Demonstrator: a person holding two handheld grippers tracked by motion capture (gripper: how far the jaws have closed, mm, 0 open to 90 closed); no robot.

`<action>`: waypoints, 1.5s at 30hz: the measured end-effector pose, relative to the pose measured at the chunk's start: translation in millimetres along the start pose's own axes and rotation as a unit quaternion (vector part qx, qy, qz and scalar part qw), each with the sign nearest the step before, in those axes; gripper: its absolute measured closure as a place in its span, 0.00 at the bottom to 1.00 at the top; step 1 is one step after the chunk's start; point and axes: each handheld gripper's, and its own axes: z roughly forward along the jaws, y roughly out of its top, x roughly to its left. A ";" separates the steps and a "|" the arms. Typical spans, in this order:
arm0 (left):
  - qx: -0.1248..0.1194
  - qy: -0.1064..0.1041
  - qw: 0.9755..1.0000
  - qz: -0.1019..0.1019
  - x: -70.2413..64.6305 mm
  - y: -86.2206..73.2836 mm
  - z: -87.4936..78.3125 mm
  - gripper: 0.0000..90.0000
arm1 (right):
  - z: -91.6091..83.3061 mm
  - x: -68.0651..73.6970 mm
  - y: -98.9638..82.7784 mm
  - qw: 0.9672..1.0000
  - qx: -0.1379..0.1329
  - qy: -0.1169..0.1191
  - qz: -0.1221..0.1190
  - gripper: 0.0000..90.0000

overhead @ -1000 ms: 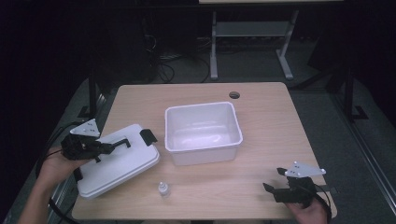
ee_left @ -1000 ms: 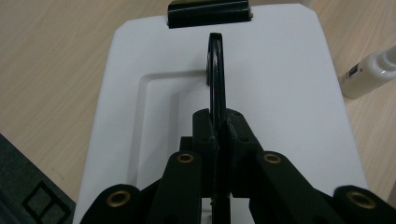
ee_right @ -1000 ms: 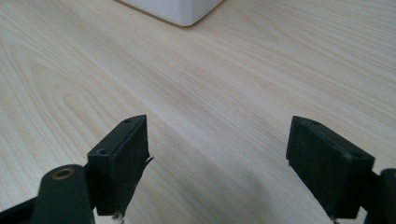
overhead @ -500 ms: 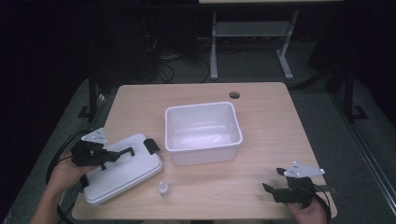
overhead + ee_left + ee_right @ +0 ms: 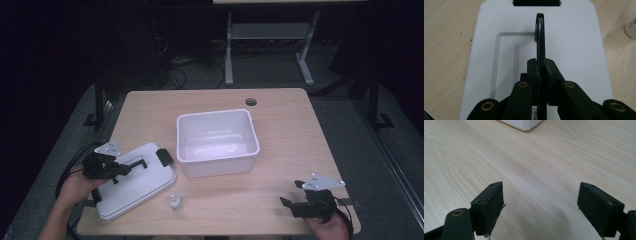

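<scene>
Here the lid's black handle (image 5: 540,37) sits pinched between the left gripper's (image 5: 541,71) fingers.

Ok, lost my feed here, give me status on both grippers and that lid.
Left gripper shut on black handle of flat white plastic lid, lid on table. Right gripper open, idle. Small clear bottle beside lid.

No readable text, label, brand, number or sign appears on anything here.

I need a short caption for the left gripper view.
Left gripper shut on the black handle of a white lid.
</scene>
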 end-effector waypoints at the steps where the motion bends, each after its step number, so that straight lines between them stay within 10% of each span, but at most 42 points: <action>1: 0.000 0.000 1.000 -0.002 0.0 -1.4 1.3 0.94 | -0.2 0.8 0.3 1.000 0.000 -0.001 -0.001 0.23; 21: -0.020 -0.001 1.000 -0.003 -24.0 0.5 -5.8 0.51 | 0.1 2.3 0.2 1.000 0.004 -0.001 -0.002 0.23; 45: -0.078 -0.017 0.996 0.040 -78.9 11.9 -13.5 0.41 | 2.8 3.1 0.4 1.000 0.009 0.001 -0.004 0.23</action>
